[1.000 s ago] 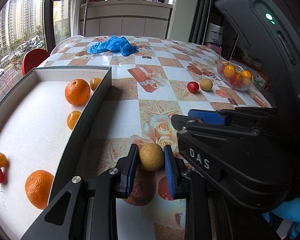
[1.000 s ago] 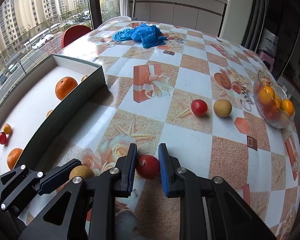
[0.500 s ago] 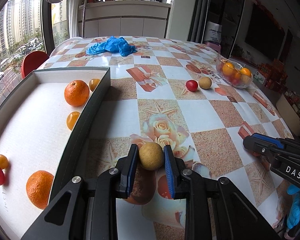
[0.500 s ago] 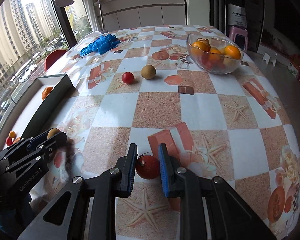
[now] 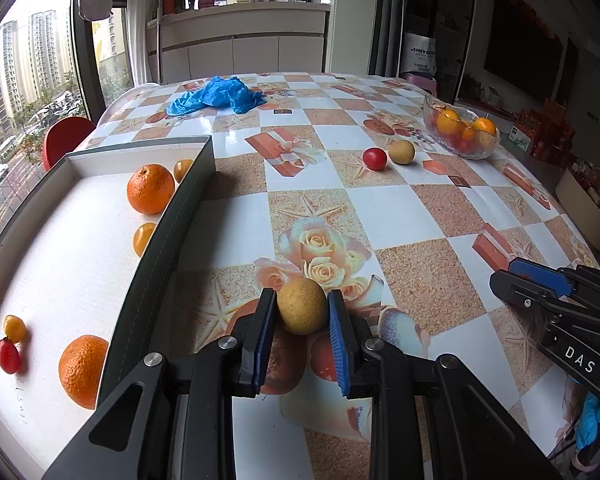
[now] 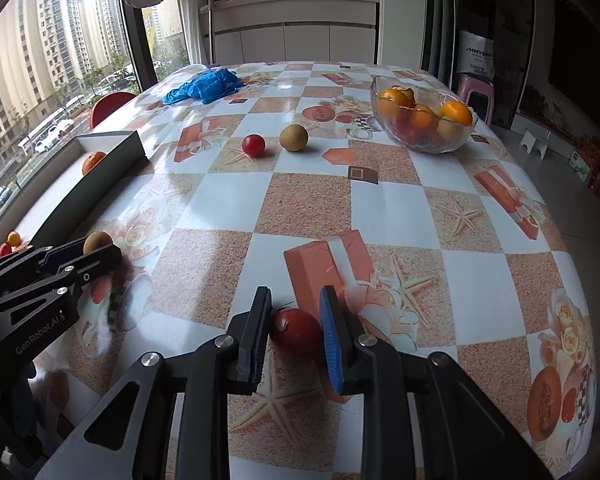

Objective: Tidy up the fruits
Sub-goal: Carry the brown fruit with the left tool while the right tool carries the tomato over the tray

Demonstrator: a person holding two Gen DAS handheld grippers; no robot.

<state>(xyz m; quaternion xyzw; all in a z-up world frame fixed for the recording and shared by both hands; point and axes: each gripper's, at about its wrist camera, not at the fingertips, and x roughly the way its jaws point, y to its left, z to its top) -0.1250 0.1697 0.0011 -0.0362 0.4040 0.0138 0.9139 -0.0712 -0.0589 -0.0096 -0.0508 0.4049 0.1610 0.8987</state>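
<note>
My left gripper (image 5: 302, 314) is shut on a tan round fruit (image 5: 302, 310), held beside the right wall of the white tray (image 5: 172, 220). The tray holds oranges (image 5: 150, 188), small yellow fruits (image 5: 143, 236) and a red tomato (image 5: 7, 356). My right gripper (image 6: 294, 330) is shut on a red tomato (image 6: 296, 330) over the table's near right part. It shows at the right edge of the left wrist view (image 5: 540, 284). A loose red tomato (image 6: 253, 145) and a tan fruit (image 6: 294, 137) lie mid-table. The left gripper shows at the left of the right wrist view (image 6: 96, 246).
A glass bowl (image 6: 422, 120) with oranges and other fruit stands at the far right of the table. Blue gloves (image 6: 204, 86) lie crumpled at the far side. A red chair (image 5: 66, 138) stands beyond the table's left edge. The table's right edge drops to the floor.
My right gripper, with the red tomato in it, has swung from in front of the left gripper away to the right. The left gripper holds its fruit in place.
</note>
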